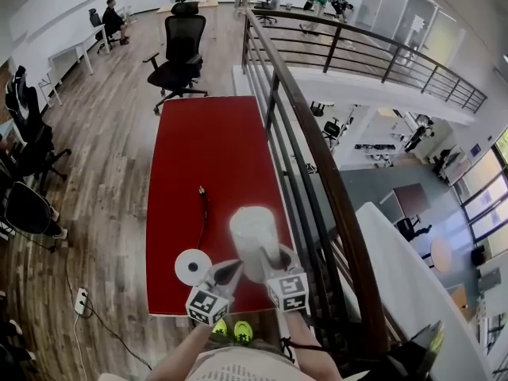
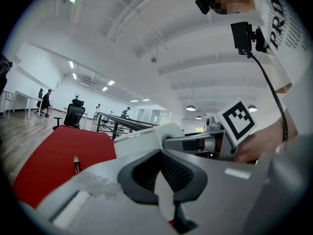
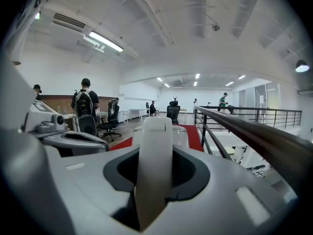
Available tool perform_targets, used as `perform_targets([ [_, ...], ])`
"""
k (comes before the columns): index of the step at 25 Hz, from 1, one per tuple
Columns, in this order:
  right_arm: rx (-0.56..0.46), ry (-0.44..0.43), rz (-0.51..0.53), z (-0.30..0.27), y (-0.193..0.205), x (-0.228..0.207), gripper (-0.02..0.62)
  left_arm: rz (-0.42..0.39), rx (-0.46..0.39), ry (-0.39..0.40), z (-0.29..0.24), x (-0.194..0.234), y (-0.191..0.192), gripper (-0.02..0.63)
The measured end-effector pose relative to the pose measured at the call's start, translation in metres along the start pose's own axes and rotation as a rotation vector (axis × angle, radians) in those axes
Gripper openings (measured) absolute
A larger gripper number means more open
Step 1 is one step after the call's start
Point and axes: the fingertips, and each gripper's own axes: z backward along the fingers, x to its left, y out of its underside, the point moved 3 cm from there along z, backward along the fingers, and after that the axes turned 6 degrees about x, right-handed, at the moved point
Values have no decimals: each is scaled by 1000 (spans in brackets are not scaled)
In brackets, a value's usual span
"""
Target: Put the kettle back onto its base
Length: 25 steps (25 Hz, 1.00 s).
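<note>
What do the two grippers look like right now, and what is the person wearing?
The left gripper and right gripper both have pale grey, rounded bodies with dark ribbed pads. Each carries a marker cube of black-and-white squares. The person wears a white printed shirt and yellow-green shoes. A black cable runs down the chest.

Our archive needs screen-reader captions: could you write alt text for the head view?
Seen from above, the right gripper holds a white kettle over the near end of a red table. The kettle's round white base lies on the table to its left, its cord trailing away, with the left gripper between them.
</note>
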Motion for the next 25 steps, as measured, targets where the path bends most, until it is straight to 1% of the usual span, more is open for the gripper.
perform_targets([
  [1,3,-2,-8,0,-3,1,124,-5,-6,1,1,1,-3,-9],
  [4,17,10,-20,2,-6,1,123,-17,-22,3,5,6,-13,-9],
  [9,-6,21,31,6,-15,9,123,-37,-49,-4,15,14,-25,-9],
  [15,-69,-3,49,0,-47,29,123,-59,-70,-22,31,31,-42,-8],
  [25,-108,-82,86,-24,-73,74,123,-57,-73,-110,71,68,-48,-9],
])
